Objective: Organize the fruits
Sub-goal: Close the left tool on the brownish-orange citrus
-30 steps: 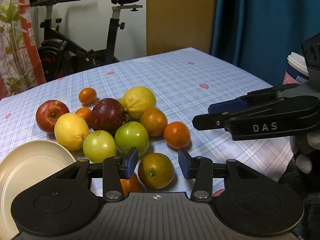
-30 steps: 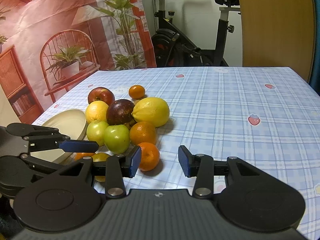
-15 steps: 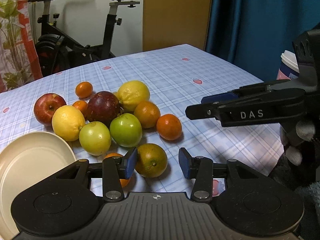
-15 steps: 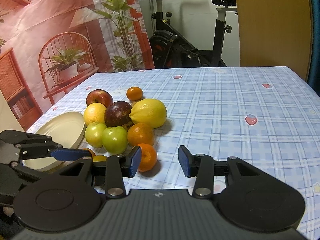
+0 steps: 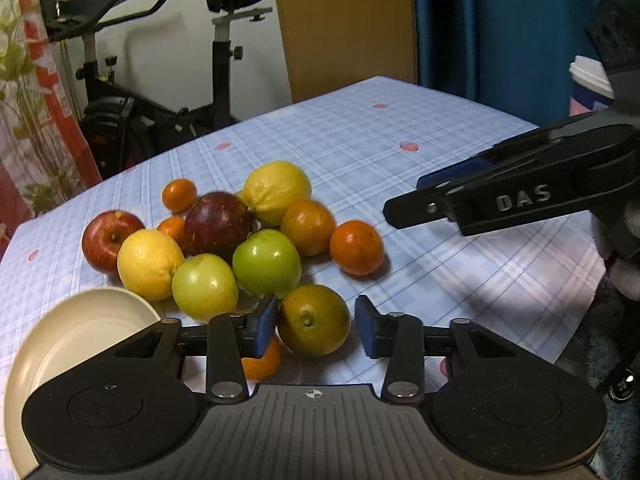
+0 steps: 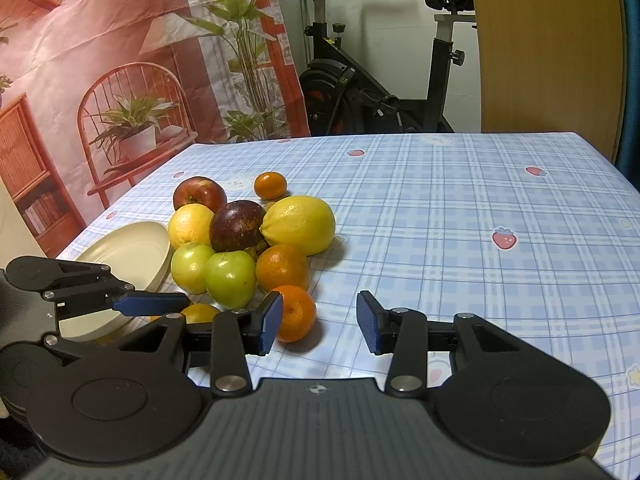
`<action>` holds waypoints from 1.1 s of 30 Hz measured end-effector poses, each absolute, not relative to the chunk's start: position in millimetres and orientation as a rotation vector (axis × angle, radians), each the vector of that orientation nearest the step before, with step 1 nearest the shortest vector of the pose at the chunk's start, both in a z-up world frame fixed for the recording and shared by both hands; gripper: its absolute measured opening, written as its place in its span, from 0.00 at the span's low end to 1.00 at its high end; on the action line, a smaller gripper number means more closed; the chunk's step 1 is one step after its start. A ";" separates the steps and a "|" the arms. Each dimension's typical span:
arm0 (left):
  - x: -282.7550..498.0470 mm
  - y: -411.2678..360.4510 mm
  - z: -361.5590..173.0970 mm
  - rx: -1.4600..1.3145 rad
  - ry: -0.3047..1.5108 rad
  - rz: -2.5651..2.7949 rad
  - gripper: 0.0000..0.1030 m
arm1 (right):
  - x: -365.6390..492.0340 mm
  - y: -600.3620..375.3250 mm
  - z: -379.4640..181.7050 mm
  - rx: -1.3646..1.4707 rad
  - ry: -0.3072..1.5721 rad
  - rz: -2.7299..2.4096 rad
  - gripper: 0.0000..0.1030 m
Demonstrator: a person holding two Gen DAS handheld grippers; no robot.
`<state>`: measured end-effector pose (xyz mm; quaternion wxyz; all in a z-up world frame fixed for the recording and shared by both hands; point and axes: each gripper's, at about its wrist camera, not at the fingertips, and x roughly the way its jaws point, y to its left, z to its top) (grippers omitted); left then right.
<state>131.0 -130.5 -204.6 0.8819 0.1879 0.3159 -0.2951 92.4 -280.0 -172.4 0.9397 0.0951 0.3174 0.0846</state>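
A pile of fruit lies on the blue checked tablecloth [image 5: 400, 152]: a red apple [image 5: 110, 234], two lemons [image 5: 276, 190], a dark red fruit [image 5: 218, 222], two green apples [image 5: 266, 262], and several oranges. My left gripper [image 5: 316, 326] is open, its pads on either side of a greenish orange [image 5: 314, 320] without touching it. My right gripper [image 6: 320, 322] is open and empty, just right of an orange [image 6: 294, 312]. It also shows in the left wrist view [image 5: 420, 196]. A cream plate [image 5: 80, 328] lies left of the pile.
The table's right edge [image 5: 576, 320] drops off near the right gripper. A white-lidded tub [image 5: 588, 84] stands beyond it. An exercise bike [image 6: 380, 80] and a printed backdrop [image 6: 120, 60] stand behind the table.
My left gripper has moved slightly forward and right, so the greenish orange now sits more between its pads. The right gripper has shifted a little; both stay open.
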 end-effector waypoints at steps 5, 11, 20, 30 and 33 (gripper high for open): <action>129.1 -127.5 -198.0 0.338 0.664 -0.647 0.33 | 92.6 -279.9 -172.6 0.199 0.648 0.169 0.43; 135.1 -124.8 -202.7 0.321 0.696 -0.608 0.37 | 92.6 -279.9 -171.9 0.201 0.647 0.169 0.43; 130.1 -139.0 -212.0 0.481 0.661 -0.589 0.44 | 93.1 -280.0 -172.5 0.199 0.653 0.175 0.43; 150.2 -112.3 -206.8 0.256 0.773 -0.597 0.43 | 89.0 -278.4 -171.2 0.198 0.666 0.191 0.43; 153.8 -106.2 -206.3 0.219 0.784 -0.586 0.43 | 89.1 -277.2 -171.2 0.194 0.671 0.192 0.43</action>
